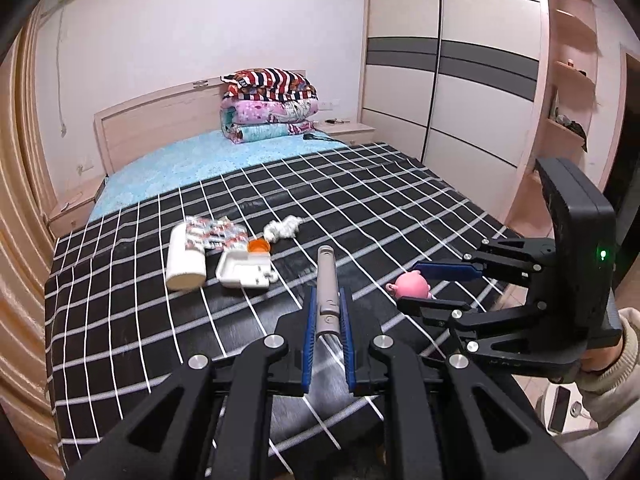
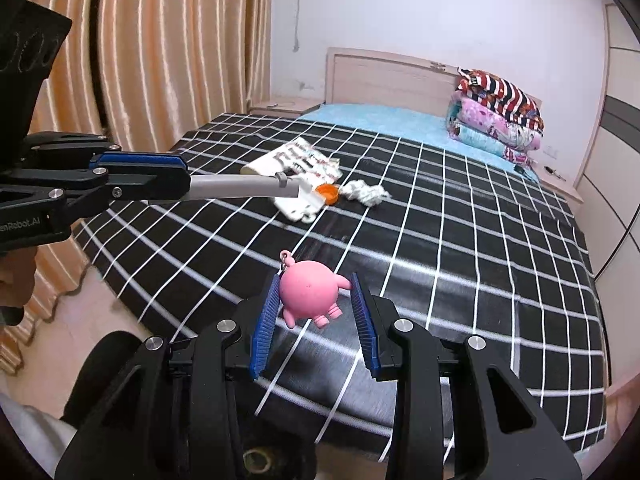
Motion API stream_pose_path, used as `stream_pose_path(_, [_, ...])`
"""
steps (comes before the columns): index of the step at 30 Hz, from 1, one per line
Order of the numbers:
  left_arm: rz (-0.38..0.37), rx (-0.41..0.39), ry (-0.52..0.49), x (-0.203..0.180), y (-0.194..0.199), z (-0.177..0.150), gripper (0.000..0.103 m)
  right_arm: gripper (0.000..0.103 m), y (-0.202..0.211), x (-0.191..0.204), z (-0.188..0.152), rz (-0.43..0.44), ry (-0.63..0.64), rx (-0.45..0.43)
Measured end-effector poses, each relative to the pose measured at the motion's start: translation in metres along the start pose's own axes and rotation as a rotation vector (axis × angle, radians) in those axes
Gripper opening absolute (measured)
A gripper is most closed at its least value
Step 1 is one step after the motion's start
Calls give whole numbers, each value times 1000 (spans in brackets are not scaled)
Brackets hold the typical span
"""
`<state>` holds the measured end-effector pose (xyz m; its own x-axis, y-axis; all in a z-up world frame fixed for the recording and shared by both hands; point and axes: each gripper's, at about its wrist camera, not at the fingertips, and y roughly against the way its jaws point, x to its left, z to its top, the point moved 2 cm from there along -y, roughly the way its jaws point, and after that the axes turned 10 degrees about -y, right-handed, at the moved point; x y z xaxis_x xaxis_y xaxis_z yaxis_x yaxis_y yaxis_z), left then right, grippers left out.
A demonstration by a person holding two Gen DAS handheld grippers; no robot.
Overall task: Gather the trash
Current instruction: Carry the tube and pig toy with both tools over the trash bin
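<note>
My left gripper [image 1: 327, 300] is shut on a grey tube-shaped stick [image 1: 328, 284] and holds it above the black checked bedspread [image 1: 400, 208]; it also shows in the right wrist view [image 2: 240, 187]. My right gripper [image 2: 314, 292] is shut on a pink pig keychain toy [image 2: 310, 290], also seen in the left wrist view [image 1: 412, 286]. On the bed lie a crumpled white tissue [image 1: 282, 229], an orange cap [image 1: 258, 246], a white foam box [image 1: 244, 272], a white bottle [image 1: 185, 262] and a printed wrapper [image 1: 212, 234].
Folded quilts [image 1: 268, 104] are stacked by the headboard [image 1: 160, 120]. A wardrobe [image 1: 448, 60] stands to the right of the bed, with curtains [image 2: 160, 48] on the left side. A nightstand [image 1: 348, 128] stands beside the headboard.
</note>
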<state>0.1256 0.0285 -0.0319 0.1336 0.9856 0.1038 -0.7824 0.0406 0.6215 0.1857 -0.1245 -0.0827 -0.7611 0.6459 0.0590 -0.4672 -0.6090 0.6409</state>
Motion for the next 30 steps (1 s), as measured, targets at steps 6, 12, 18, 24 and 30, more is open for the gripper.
stream_pose_path(6, [-28, 5, 1, -22, 21, -24, 11, 36, 11, 11, -23, 22, 10, 19])
stream_pose_path(12, [-44, 18, -2, -42, 37, -47, 11, 36, 15, 28, -47, 44, 37, 57])
stream_pose_path(18, [-79, 70, 6, -53, 34, -73, 11, 36, 13, 38, -82, 55, 57, 138])
stream_pose_path(24, [-134, 164, 28, -64, 18, -109, 11, 36, 4, 40, -122, 78, 53, 238])
stream_pose_path(30, [-173, 279, 69, -70, -9, -147, 11, 36, -18, 37, -160, 73, 29, 350])
